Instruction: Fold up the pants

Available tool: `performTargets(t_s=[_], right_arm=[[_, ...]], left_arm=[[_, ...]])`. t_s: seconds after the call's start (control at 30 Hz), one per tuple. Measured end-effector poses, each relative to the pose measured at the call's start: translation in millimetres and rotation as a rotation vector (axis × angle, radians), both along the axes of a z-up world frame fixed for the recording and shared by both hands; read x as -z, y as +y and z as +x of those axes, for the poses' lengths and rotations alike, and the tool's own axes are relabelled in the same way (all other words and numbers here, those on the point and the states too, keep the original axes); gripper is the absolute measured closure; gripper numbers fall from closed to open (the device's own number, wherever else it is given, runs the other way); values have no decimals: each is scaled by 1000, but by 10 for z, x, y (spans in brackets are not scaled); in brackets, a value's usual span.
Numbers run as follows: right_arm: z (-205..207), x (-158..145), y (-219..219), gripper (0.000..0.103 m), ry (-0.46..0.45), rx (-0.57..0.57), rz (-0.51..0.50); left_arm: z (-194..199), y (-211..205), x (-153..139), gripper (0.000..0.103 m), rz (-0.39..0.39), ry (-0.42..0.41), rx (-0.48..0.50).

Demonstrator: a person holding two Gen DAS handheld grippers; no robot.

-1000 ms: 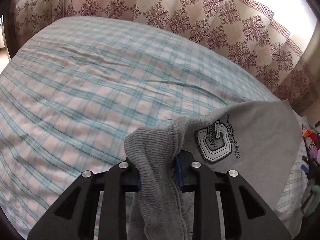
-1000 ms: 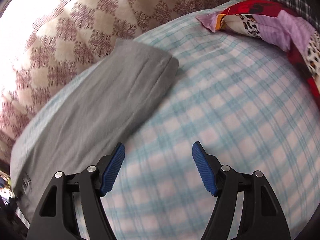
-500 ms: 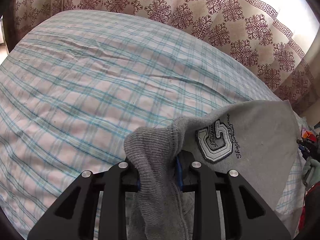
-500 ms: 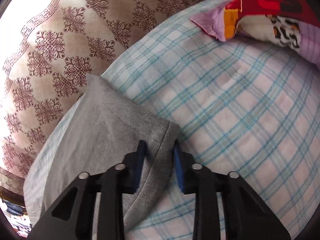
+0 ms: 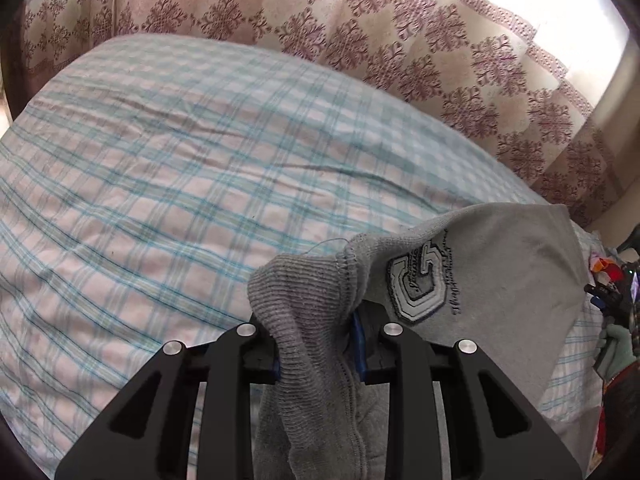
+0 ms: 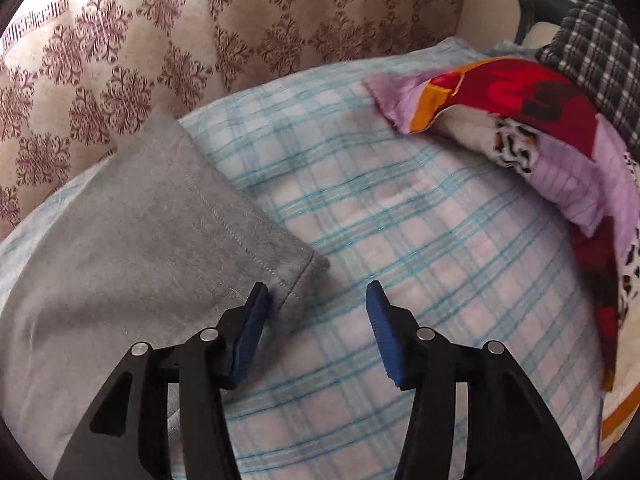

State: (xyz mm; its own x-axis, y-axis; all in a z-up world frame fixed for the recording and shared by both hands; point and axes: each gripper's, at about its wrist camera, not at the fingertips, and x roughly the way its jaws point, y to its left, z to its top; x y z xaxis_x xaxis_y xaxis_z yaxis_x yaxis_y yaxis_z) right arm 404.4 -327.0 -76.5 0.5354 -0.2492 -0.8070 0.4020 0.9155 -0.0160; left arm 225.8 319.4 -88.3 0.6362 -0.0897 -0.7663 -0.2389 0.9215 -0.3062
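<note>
The grey pants (image 5: 500,280) lie on a plaid bed sheet (image 5: 160,200). My left gripper (image 5: 316,344) is shut on the ribbed waistband (image 5: 300,300), held bunched and lifted; a logo patch (image 5: 416,284) sits beside it. In the right wrist view the pants' leg (image 6: 140,240) lies flat with its hemmed end (image 6: 296,276) just ahead of my right gripper (image 6: 316,300). That gripper is open and empty, its left finger over the hem corner.
A patterned curtain (image 5: 360,32) hangs behind the bed. A red, purple and orange blanket (image 6: 540,132) and a dark plaid cloth (image 6: 592,52) are piled at the right. Clutter (image 5: 612,300) sits past the bed's right edge.
My right gripper closed on the leg hem half a second ago and is now open, off the cloth. My left gripper keeps its hold on the waistband and has barely moved.
</note>
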Motion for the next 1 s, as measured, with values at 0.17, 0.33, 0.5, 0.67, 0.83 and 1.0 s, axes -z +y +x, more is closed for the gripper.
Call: performTargets(t_s=[0.17,0.33,0.5,0.67,0.83,1.0], right_arm=[[-101,-286,94,52,-46,12,-143],[-39,-444,325,52,-60,-43,-112],[-31,-488,508,52,-63,-87,-25],[160,-484,603,47,-49,-105,135],[392,-478,660,44,-46,-111,257],[658,-450,804,44,-39,-133,262]], left_arm=[[-260,-213,-293,77,39,-72,83],[-594,-495,-528,77,68,-126,199],[-957,-738,-562,77,74,-139,305],[-1297,-922,-533,79,74,-142,396],[-1569,-972,-408,86,29,-109,436],[-1718,-926,-319,90,-9,-80,427]])
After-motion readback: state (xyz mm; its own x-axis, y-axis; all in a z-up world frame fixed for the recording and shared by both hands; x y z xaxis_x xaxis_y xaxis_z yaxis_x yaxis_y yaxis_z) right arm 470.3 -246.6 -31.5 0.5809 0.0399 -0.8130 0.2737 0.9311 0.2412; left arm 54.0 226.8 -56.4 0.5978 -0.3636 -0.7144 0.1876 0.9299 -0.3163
